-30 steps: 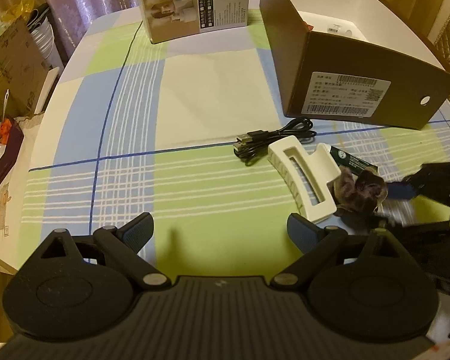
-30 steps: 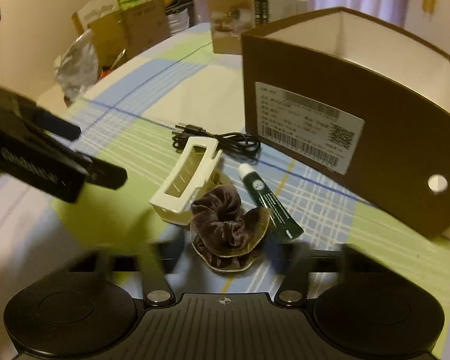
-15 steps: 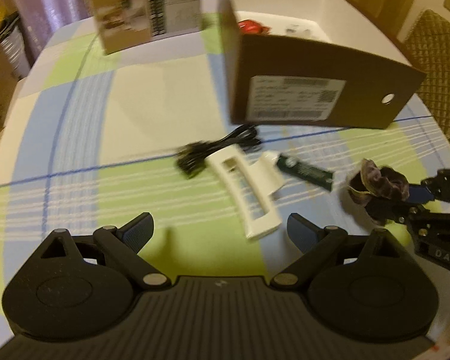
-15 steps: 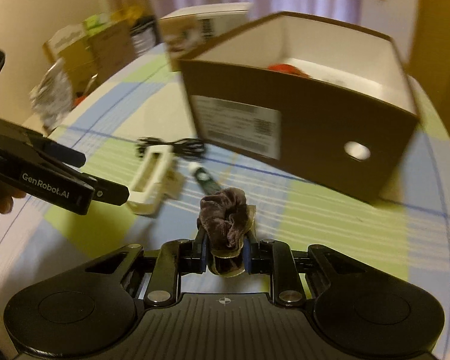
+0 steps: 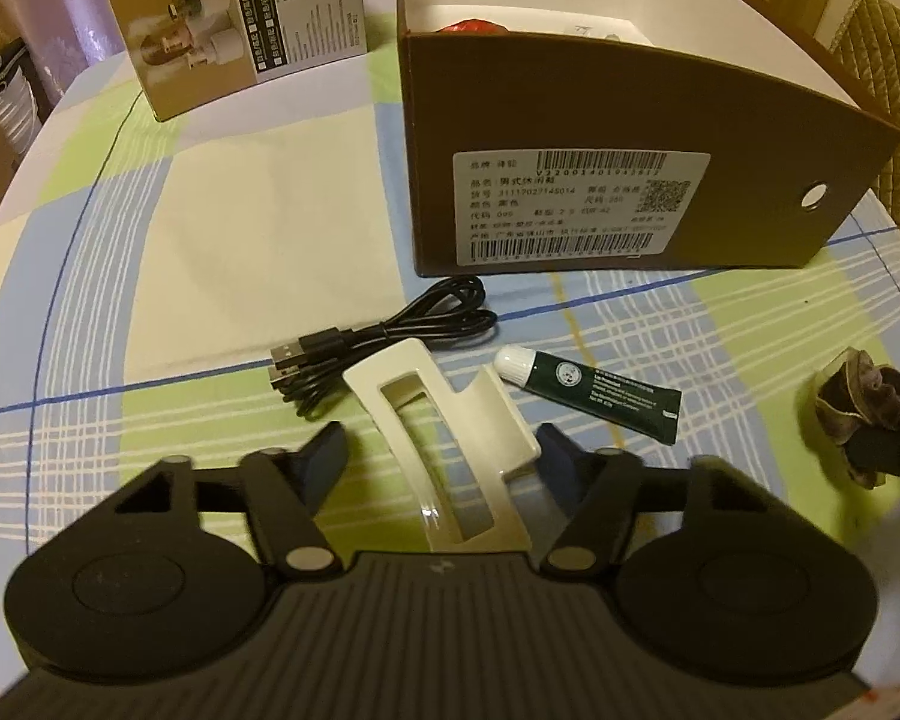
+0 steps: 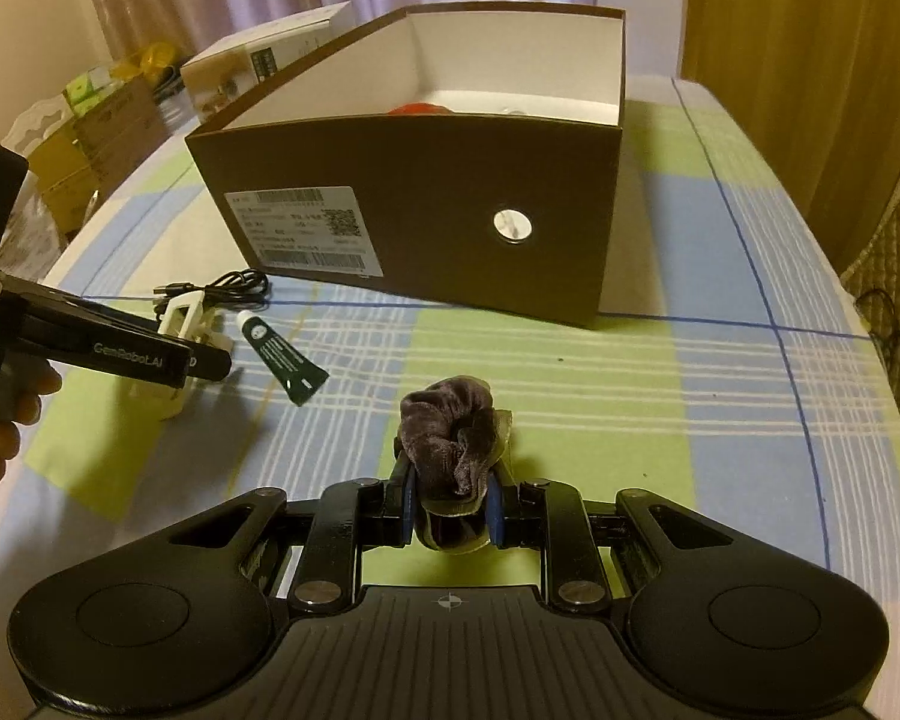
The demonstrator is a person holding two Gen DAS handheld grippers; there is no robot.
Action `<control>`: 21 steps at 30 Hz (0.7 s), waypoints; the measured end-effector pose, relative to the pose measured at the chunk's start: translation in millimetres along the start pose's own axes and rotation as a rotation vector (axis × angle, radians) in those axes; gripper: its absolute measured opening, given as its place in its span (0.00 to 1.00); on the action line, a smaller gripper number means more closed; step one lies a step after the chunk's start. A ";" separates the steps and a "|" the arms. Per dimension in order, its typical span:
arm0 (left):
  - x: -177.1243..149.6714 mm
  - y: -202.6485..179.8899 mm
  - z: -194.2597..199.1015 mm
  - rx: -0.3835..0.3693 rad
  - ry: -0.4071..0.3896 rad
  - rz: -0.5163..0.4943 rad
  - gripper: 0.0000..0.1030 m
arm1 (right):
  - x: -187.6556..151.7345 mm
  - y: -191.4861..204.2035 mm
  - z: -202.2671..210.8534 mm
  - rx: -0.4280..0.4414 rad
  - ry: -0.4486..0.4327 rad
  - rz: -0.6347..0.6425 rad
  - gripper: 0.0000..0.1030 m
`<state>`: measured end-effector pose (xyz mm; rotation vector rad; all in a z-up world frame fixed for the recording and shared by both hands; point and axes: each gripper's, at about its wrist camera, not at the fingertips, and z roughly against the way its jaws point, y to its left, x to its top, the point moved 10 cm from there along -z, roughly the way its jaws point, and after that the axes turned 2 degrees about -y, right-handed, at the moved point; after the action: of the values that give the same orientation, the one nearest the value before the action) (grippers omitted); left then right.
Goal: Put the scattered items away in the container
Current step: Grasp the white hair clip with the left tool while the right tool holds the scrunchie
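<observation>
— While your right gripper is clamped on the scrunchie, where does it hang?

— Above the checked cloth, short of the box, whose labelled wall faces you. You haven't cleared the rim yet.

— And your left gripper?

— Spread wide, straddling the clip, which lies flat on the table near its front edge. Neither finger seems to be touching it.

— What else waits?

— The tube is just beside the clip on the side of your right gripper, and the cable is at the clip's far end, between it and the box.

— What could go wrong?

— Your hold is on soft velvet that bulges above the pads; a low swing could brush the rim and drag it loose outside. If you close the left gripper across the clip's hollow frame, it may skid or twist. The cable's loops lie so near that a finger could snag them, and the tube might get nudged.
</observation>
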<state>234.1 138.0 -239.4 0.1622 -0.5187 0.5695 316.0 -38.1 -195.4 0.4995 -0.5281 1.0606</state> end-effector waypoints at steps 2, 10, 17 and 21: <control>-2.8 -1.5 1.5 -0.016 -0.002 -0.011 0.40 | -0.3 1.4 -1.6 0.004 0.002 0.003 0.19; -29.9 -2.6 22.6 -0.050 0.019 -0.056 0.35 | 0.0 11.5 -3.2 0.029 0.009 0.031 0.19; -55.9 -6.3 40.0 -0.079 0.044 -0.063 0.37 | -5.3 15.5 -5.7 0.041 0.029 0.042 0.19; -53.4 -7.6 37.8 -0.079 0.033 -0.053 0.50 | -6.6 15.9 -4.2 0.041 0.031 0.045 0.19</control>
<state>184.0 95.6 -234.2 0.0915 -0.5025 0.4985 299.8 -33.6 -200.7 0.5085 -0.4925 1.1228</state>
